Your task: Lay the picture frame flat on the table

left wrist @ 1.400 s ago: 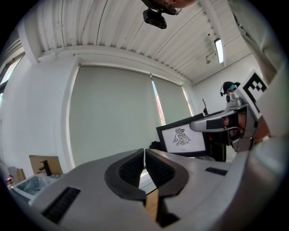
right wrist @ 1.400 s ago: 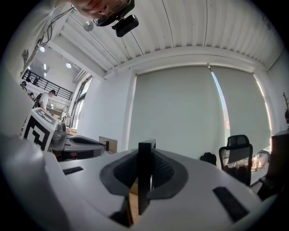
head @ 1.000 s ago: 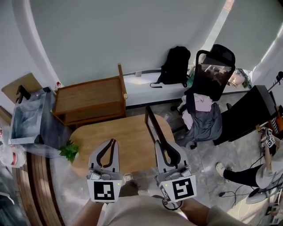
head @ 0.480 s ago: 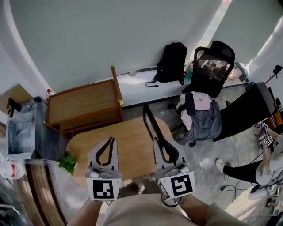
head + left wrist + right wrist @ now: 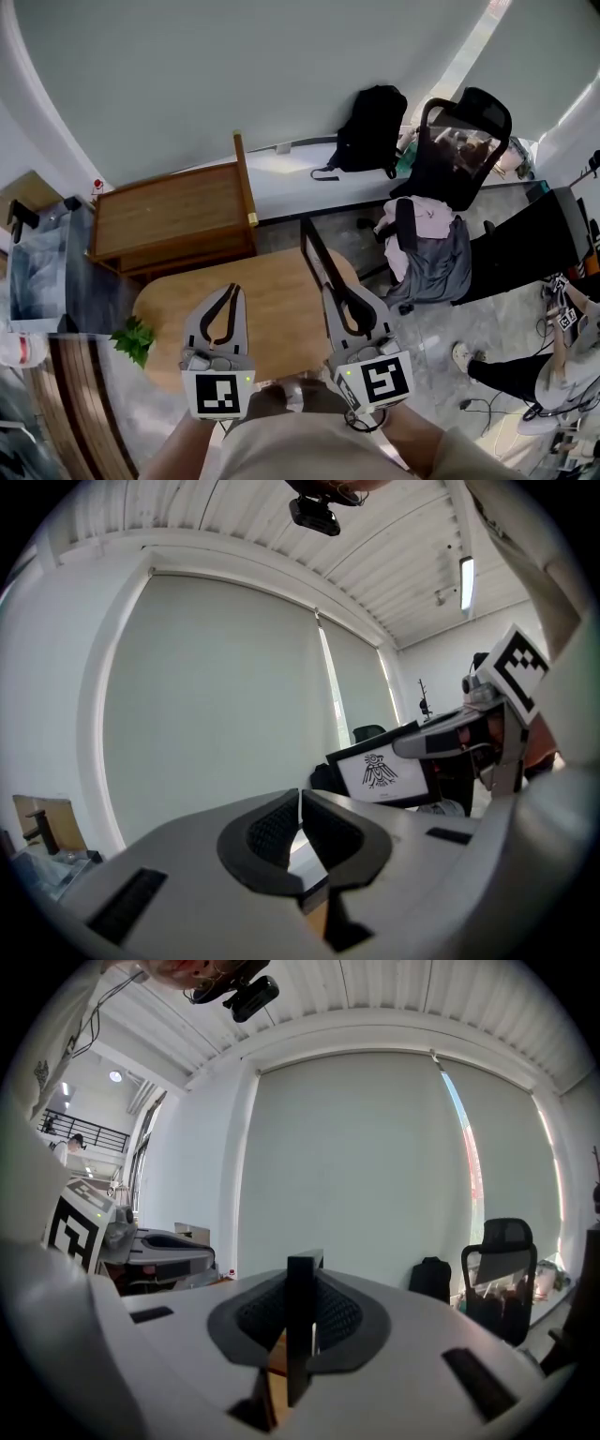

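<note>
The right gripper [image 5: 300,1321] has its 2 jaws pressed on the thin black edge of the picture frame [image 5: 314,251]. The frame is held on edge, leaning, over the right side of the round wooden table [image 5: 272,305]; whether it touches the top is unclear. The left gripper [image 5: 300,810] hangs alongside, jaws together and empty.

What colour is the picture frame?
The picture frame is black; the left gripper view shows it best.
</note>
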{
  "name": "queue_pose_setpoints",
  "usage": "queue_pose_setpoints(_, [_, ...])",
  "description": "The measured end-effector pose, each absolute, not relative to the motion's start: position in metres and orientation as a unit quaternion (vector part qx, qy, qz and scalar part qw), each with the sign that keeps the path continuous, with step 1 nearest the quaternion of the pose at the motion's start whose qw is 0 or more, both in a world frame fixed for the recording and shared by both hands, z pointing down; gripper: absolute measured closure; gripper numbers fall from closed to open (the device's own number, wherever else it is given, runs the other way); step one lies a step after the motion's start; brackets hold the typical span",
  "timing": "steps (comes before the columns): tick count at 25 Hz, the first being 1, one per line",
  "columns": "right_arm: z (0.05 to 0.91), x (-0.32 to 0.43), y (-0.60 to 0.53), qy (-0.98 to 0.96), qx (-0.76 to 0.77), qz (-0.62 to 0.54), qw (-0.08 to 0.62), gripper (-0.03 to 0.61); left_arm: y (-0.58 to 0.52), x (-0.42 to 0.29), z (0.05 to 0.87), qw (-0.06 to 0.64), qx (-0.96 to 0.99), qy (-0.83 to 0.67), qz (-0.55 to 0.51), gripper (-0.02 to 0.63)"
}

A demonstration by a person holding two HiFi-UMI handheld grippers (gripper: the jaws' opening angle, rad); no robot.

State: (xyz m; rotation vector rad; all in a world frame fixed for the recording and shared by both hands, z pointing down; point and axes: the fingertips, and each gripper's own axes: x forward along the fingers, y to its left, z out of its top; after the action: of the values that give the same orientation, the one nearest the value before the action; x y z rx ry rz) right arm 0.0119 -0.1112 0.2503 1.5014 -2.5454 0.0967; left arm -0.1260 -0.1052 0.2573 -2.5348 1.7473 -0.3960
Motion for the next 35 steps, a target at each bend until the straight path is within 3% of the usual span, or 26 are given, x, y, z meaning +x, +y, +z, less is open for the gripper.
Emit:
queue_pose_setpoints(15, [0.354,0.037,-0.191,-0.838,0.518,0.122,0.122,0.548,-0.172,-0.099,0.337,-0.004,-0.826,0.55,-0.123,0.601])
queue_pose_setpoints(35, [0.6,0.058,-0.26,-0.798,0.531,0.236,0.159,0.548,-0.245,-0.065,0.549,-0.082,-0.826,0.525,-0.189,0.601])
